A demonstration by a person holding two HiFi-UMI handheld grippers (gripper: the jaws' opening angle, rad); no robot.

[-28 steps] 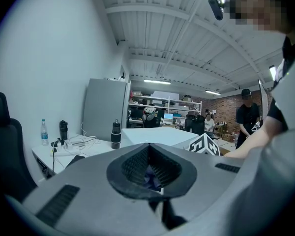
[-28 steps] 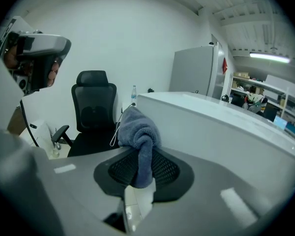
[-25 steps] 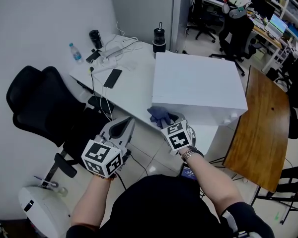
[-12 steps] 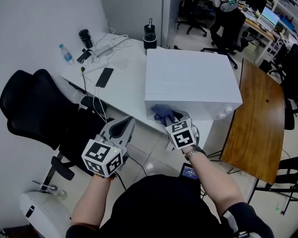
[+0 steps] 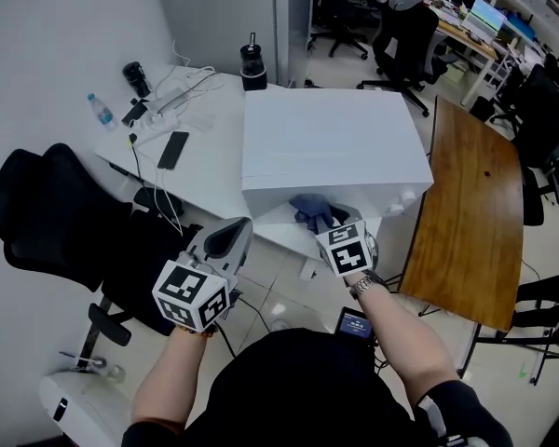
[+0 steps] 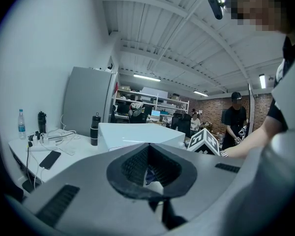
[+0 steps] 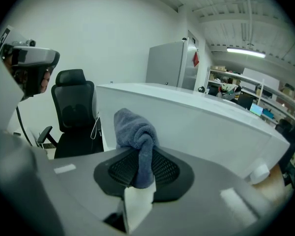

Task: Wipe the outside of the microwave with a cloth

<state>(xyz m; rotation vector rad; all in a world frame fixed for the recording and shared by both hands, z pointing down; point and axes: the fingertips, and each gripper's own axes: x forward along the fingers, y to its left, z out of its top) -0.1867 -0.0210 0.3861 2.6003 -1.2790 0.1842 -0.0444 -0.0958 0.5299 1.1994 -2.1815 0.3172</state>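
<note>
The white microwave [image 5: 331, 142] stands on the white desk [image 5: 205, 170]; it also shows in the left gripper view [image 6: 137, 134] and in the right gripper view [image 7: 196, 117]. My right gripper [image 5: 324, 222] is shut on a bunched blue-grey cloth [image 5: 309, 210], held low in front of the microwave's near face. In the right gripper view the cloth [image 7: 132, 132] stands up out of the right gripper [image 7: 140, 168], a little short of the white wall. My left gripper [image 5: 238, 231] hangs off the desk's near edge, jaws together and holding nothing; the left gripper [image 6: 150, 168] points toward the microwave.
A black office chair [image 5: 56, 222] stands at the left. On the desk lie a phone [image 5: 172, 149], a water bottle [image 5: 101, 110], cables [image 5: 172, 96] and a black flask [image 5: 252, 66]. A wooden table [image 5: 475, 212] adjoins at the right. A person [image 6: 234, 119] stands far back.
My right gripper has carried the cloth from the microwave's near left corner to the middle of its near face. The left gripper has drifted along with the body.
</note>
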